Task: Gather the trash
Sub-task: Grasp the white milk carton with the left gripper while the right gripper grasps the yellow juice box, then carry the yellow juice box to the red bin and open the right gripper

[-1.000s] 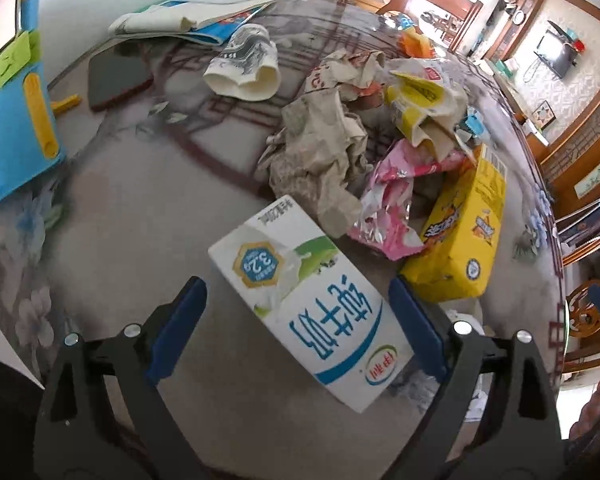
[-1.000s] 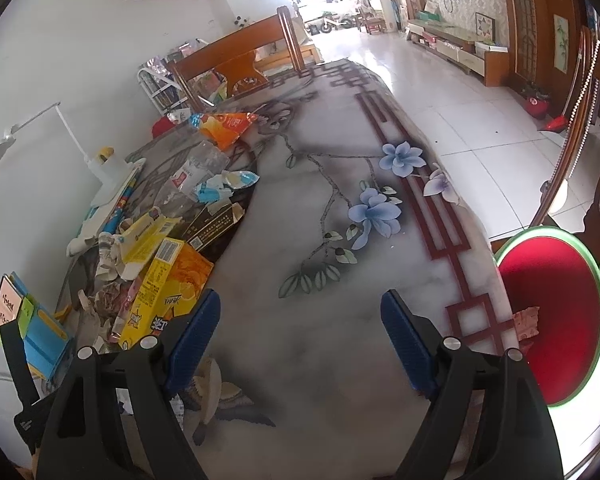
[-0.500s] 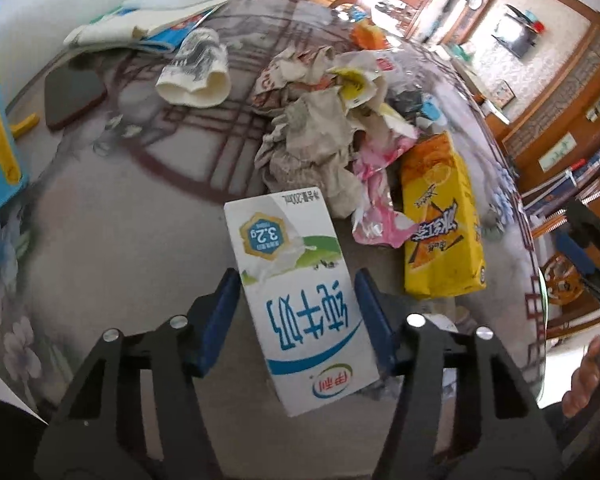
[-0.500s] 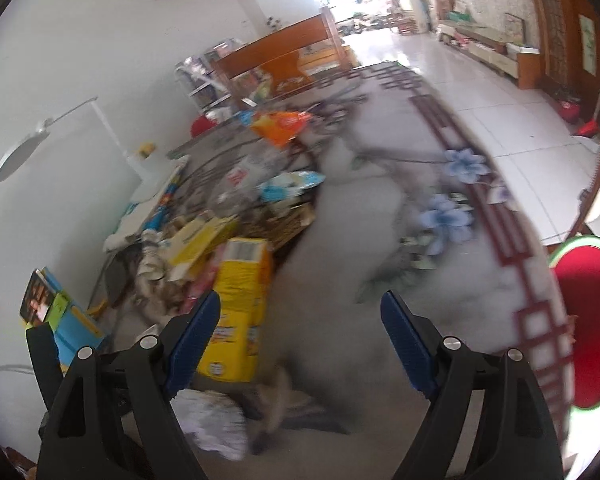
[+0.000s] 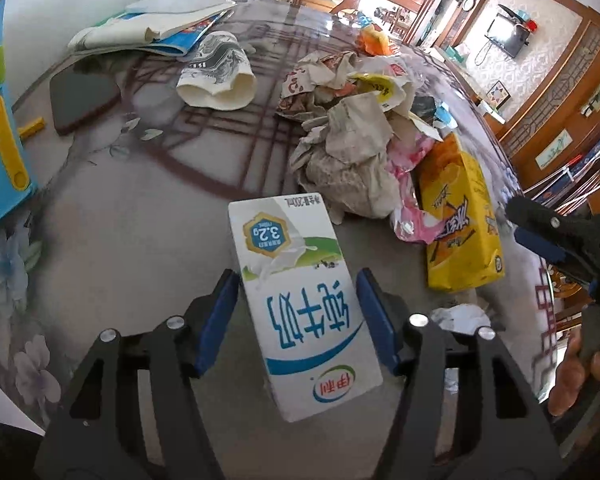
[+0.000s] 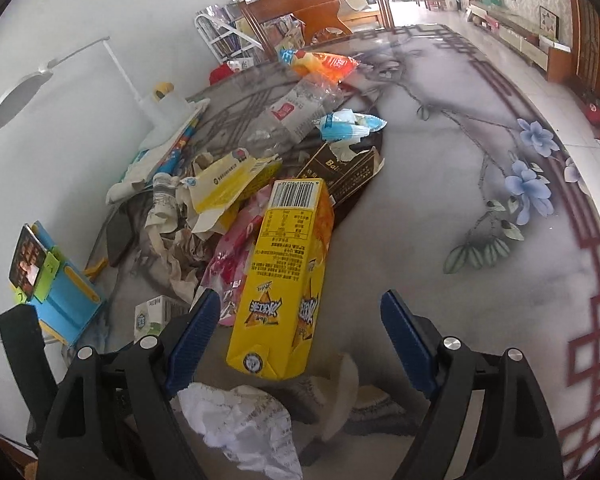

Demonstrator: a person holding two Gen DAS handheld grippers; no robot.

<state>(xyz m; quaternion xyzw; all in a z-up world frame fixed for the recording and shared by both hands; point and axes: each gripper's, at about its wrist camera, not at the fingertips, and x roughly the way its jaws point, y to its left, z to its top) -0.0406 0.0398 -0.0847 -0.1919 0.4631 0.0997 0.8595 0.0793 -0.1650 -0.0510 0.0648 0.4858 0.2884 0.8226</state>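
Two tools: left tool (image 5: 298,312) pinches a glossy rectangular milk carton (image 5: 300,300); right tool (image 6: 300,344) spread above a yellow carton (image 6: 286,276).

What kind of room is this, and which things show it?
Probably a home's living and dining room: a flower-patterned table littered with trash, a wooden chair behind it, and a television on a wallpapered wall.

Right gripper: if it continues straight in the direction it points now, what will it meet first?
Most likely the yellow drink carton, lying between the open fingers of the right gripper; depth is uncertain.
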